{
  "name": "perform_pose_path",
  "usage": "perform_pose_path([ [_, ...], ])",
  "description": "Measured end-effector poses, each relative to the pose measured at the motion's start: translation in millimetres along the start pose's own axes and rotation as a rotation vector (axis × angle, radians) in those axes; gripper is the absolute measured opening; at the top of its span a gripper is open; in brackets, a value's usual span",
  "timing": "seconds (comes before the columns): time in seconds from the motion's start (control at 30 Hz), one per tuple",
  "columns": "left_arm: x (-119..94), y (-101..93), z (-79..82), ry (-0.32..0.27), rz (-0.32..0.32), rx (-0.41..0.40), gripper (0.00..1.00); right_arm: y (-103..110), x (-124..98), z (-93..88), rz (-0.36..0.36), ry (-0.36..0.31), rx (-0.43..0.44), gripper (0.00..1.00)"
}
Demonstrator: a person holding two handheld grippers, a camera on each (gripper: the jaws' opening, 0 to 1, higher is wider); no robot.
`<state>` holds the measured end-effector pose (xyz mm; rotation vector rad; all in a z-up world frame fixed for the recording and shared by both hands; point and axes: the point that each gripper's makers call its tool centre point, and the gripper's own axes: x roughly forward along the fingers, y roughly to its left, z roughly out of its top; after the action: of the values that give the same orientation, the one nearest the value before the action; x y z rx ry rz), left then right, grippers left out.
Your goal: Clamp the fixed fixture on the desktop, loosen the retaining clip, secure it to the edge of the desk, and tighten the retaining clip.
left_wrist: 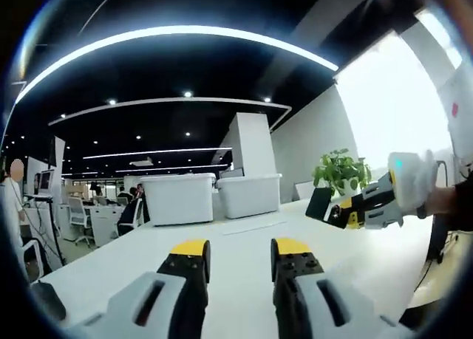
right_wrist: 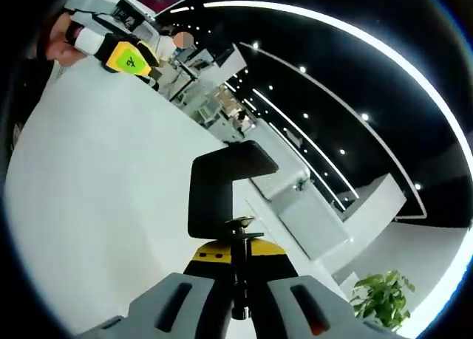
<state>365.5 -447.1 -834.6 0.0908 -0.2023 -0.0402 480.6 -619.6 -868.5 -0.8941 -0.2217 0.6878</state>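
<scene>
A black C-shaped clamp fixture (right_wrist: 222, 187) stands up from between my right gripper (right_wrist: 238, 256), whose yellow-tipped jaws are shut on it around its threaded screw (right_wrist: 238, 276). It hangs above the white desk (right_wrist: 96, 206). My left gripper (right_wrist: 126, 58) is far off at the top left, held by a hand. In the left gripper view, my left gripper (left_wrist: 240, 254) is open with nothing between its jaws, low over the desk (left_wrist: 244, 239). From the right comes the right gripper (left_wrist: 363, 206), held by a gloved hand (left_wrist: 414, 180), with the black clamp (left_wrist: 319, 204) at its tip.
Two white storage bins (left_wrist: 181, 197) (left_wrist: 247, 193) stand at the desk's far end, also seen as bins (right_wrist: 310, 213). A potted plant (left_wrist: 341, 170) is beyond the desk at the right. Office chairs and desks (left_wrist: 89, 217) lie to the far left.
</scene>
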Motion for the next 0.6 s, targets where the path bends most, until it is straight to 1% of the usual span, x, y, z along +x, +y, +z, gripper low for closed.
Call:
perform_pose_path([
  [0.13,-9,3.8,2.9,-0.003,0.015,-0.009,0.33,4,-8,0.8,0.009,-0.010,0.008,0.03],
  [0.4,-17,6.0,2.1,-0.002,0.031,-0.012,0.32,2,-16,4.7,0.003,-0.015,-0.001,0.03],
  [0.6,-20,6.6,1.1,0.000,0.033,-0.015,0.32,8,-24,9.4,0.012,-0.034,-0.014,0.03],
])
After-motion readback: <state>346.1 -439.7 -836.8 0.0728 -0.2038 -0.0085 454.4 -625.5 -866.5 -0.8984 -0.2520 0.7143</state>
